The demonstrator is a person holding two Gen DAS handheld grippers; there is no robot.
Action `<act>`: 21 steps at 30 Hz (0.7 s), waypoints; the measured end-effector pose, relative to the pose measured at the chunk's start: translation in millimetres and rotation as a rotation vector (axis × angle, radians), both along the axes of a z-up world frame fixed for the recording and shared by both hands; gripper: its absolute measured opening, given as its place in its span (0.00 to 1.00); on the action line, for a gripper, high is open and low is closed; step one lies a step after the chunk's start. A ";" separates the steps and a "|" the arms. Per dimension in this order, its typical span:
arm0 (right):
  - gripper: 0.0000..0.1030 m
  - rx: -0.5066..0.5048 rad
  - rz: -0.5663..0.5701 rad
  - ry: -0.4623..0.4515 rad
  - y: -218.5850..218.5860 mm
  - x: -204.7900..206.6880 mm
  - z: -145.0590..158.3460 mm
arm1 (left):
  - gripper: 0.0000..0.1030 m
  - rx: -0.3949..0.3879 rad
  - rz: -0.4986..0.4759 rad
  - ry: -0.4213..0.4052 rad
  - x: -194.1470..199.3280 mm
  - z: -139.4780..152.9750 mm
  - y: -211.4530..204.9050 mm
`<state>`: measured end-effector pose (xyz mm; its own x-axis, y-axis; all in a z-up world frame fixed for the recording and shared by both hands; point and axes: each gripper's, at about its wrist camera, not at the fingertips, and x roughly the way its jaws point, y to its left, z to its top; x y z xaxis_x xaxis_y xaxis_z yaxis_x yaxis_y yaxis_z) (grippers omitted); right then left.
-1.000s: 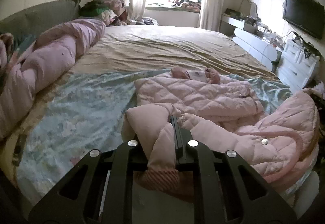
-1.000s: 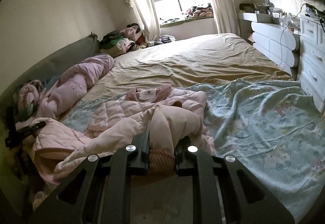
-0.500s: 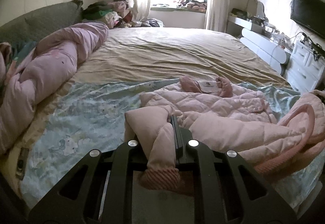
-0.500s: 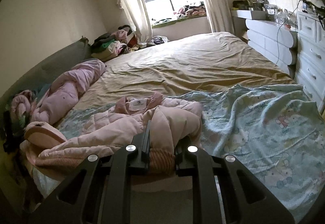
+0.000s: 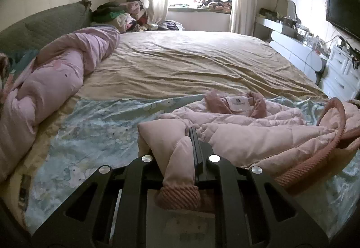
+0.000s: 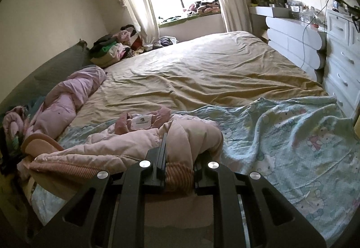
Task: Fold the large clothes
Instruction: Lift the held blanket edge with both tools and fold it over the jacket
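Observation:
A pink quilted jacket (image 5: 252, 135) lies crumpled on the near part of the bed, its collar and white label (image 5: 236, 101) pointing away from me. My left gripper (image 5: 191, 135) is shut on one sleeve, whose ribbed cuff (image 5: 177, 196) hangs toward the camera. The hood (image 5: 337, 122) bulges at the right edge. In the right wrist view the same jacket (image 6: 108, 146) spreads to the left, with the label (image 6: 141, 122) behind it. My right gripper (image 6: 180, 153) is shut on the other sleeve just above its ribbed cuff (image 6: 180, 177).
A blue cartoon-print sheet (image 6: 281, 135) covers the near bed and a beige sheet (image 5: 191, 63) covers the far part. A rolled pink quilt (image 5: 56, 81) lies along the grey headboard (image 5: 45, 23). A clothes pile (image 5: 117, 14) sits far left and white drawers (image 6: 342, 63) stand at the right.
Both grippers have moved across the bed with their sleeves held. The jacket has bunched lower, and its collar now sits nearer in both views. The hood has slid toward the frame edges.

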<state>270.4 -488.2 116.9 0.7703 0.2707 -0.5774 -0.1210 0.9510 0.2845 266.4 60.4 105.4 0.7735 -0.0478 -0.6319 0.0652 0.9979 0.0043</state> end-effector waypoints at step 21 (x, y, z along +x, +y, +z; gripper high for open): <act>0.17 -0.013 -0.067 0.115 4.6 85.9 -26.5 | 0.09 0.022 0.025 0.053 82.2 -33.4 -3.6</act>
<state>356.3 -483.6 90.4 0.7145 0.2133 -0.6663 -0.0246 0.9595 0.2808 348.6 56.7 72.0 0.7396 -0.0152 -0.6728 0.0414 0.9989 0.0229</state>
